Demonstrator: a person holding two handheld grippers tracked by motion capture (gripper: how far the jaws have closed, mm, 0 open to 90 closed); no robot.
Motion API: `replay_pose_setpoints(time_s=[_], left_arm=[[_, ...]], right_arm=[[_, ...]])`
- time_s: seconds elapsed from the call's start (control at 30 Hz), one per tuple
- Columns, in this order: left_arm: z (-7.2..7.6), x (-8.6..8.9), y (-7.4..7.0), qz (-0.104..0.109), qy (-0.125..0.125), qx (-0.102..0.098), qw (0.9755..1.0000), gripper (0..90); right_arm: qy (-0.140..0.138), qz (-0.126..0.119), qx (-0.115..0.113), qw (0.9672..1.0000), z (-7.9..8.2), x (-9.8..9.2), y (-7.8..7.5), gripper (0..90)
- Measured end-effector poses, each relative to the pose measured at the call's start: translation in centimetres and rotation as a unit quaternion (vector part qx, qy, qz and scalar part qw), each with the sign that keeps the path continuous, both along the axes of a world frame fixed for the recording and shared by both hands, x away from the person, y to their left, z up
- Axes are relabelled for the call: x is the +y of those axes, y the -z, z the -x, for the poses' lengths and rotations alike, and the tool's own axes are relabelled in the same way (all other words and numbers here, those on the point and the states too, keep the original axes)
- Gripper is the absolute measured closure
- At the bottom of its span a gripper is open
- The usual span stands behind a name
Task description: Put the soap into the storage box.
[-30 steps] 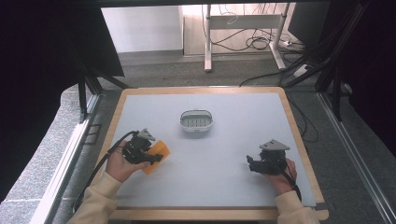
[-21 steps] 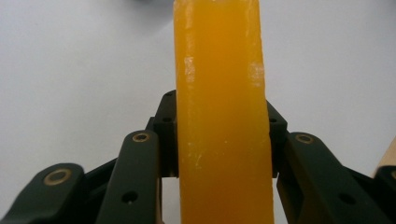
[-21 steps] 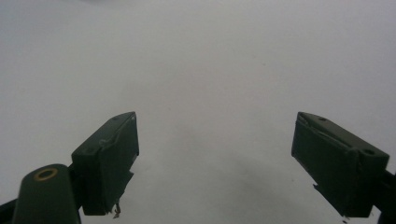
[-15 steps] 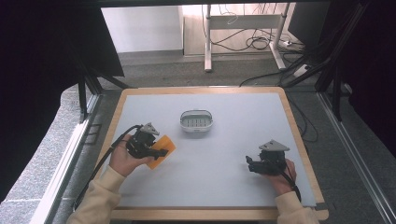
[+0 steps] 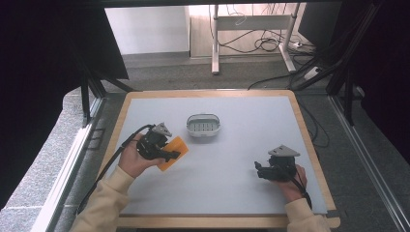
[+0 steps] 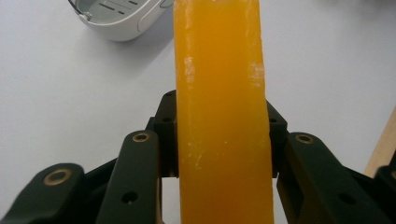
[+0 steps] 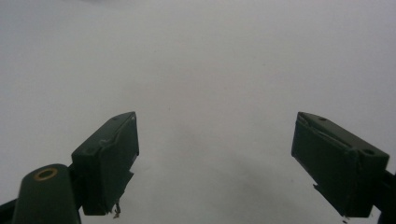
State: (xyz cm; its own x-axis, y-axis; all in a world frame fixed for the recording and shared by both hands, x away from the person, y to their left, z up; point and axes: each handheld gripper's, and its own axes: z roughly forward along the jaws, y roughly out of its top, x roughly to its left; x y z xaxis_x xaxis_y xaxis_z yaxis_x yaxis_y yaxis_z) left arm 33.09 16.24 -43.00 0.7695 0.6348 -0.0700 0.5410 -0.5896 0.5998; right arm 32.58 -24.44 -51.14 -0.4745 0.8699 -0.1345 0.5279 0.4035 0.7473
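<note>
An orange bar of soap (image 5: 174, 152) (image 6: 220, 107) is clamped between the jaws of my left gripper (image 5: 169, 153) (image 6: 220, 135), lifted over the left part of the grey table top. A small white soap dish (image 5: 203, 125) (image 6: 122, 16) with a slotted floor stands just beyond the soap, toward the table's centre. At the right front, my right gripper (image 5: 258, 170) (image 7: 231, 161) is held low over the bare surface, jaws spread wide with nothing between them.
The grey table top (image 5: 232, 159) has a wooden rim (image 5: 304, 130). A black cable (image 5: 118, 152) trails from the left gripper toward the table's left edge. Beyond the table are a desk frame (image 5: 251, 29) and floor cables.
My left gripper has carried the soap forward and a little right, closer to the soap dish. The right gripper has hardly moved.
</note>
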Motion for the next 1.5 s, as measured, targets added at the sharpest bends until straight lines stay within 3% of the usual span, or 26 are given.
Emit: replay_pose_setpoints(time_s=[0.33, 0.6, 0.9, 1.23, 1.5], left_arm=[[-0.8, -0.3, -0.4, -0.004, 0.001, -0.005, 1.0, 62.1], [-1.5, -0.5, -0.6, -0.011, 0.016, -0.005, 0.9998, 62.1], [-2.3, -0.9, -0.8, -0.005, 0.024, -0.005, 0.9997, 62.1], [-3.7, -0.9, -1.2, -0.021, 0.031, -0.016, 0.9992, 62.1], [-5.0, -1.2, -1.3, -0.03, 0.054, -0.024, 0.9978, 62.1]], right_arm=[[0.003, 0.0, 0.001, 1.0, -0.1, -0.2, 0.1, 15.2], [0.004, 0.003, 0.002, 1.0, -0.1, -0.2, 0.1, 15.3], [0.008, 0.004, 0.005, 0.9999, -0.2, -0.3, 0.2, 15.3], [0.009, 0.003, 0.007, 0.9999, -0.2, -0.4, 0.2, 15.3], [0.01, 0.003, 0.007, 0.9999, -0.2, -0.4, 0.2, 15.3]])
